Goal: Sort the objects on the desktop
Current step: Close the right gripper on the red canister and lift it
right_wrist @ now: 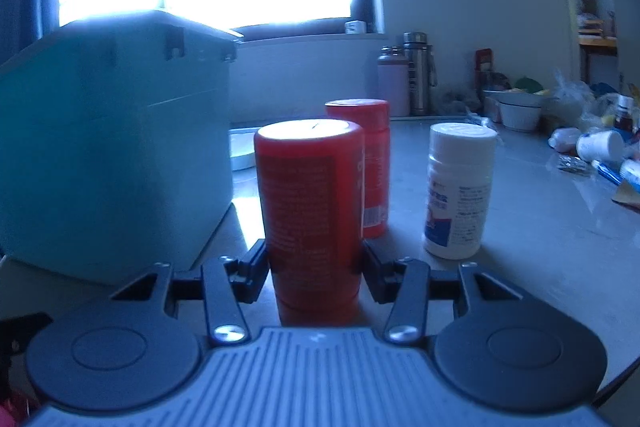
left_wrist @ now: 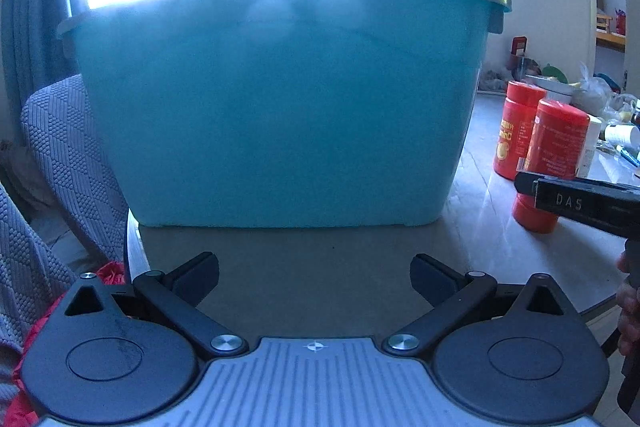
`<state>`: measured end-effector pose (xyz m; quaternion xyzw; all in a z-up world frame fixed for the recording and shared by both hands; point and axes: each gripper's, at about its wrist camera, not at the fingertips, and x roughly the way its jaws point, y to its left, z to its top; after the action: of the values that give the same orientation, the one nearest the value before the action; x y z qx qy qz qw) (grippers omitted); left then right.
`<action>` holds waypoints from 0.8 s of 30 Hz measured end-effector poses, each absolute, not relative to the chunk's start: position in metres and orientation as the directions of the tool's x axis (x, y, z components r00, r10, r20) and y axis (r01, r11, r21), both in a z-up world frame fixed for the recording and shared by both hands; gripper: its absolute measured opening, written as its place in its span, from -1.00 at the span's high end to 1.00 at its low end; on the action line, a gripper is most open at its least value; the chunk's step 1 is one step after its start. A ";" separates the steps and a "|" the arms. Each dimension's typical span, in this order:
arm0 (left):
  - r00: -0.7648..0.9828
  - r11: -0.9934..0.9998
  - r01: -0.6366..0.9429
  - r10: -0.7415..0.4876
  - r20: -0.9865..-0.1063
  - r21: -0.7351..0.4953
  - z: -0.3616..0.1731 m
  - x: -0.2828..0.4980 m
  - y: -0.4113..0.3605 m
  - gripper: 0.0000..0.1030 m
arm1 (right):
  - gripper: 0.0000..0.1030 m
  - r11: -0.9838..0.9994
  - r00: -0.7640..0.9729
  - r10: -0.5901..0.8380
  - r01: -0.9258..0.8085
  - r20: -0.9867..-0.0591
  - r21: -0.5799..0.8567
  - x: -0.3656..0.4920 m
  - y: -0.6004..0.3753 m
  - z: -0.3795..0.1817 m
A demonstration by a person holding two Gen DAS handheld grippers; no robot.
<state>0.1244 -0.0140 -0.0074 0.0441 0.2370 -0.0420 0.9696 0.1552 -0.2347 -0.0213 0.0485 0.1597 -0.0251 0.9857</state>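
Red bottle's (right_wrist: 312,211) base behind tool (right_wrist: 314,267)

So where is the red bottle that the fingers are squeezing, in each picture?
Left wrist view: the tall red plastic bottle stands at the right edge, partly behind the right gripper's black finger.
Right wrist view: it stands in the middle, upright on the table, clamped between the two fingers.
Shared landmark: the big teal plastic tub, which fills the left wrist view and sits at the left of the right wrist view.
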 end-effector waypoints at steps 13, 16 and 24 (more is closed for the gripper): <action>0.875 0.995 0.094 -0.067 -0.480 0.033 0.002 0.110 -0.010 -1.00 | 0.05 0.994 0.937 -0.054 0.082 -0.346 0.066 0.125 -0.231 -0.008; 0.875 0.995 0.093 -0.067 -0.480 0.032 0.008 0.106 -0.009 -1.00 | 0.05 0.992 0.938 -0.062 0.094 -0.340 0.079 0.115 -0.236 0.001; 0.874 0.995 0.097 -0.076 -0.480 0.020 0.026 0.087 -0.014 -1.00 | 0.05 0.991 0.937 -0.066 0.103 -0.343 0.090 0.084 -0.246 0.025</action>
<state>0.0872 -0.0143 0.0258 0.0220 0.2471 -0.0446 0.9677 0.0845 -0.2459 0.0252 0.0533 0.1722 -0.0431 0.9827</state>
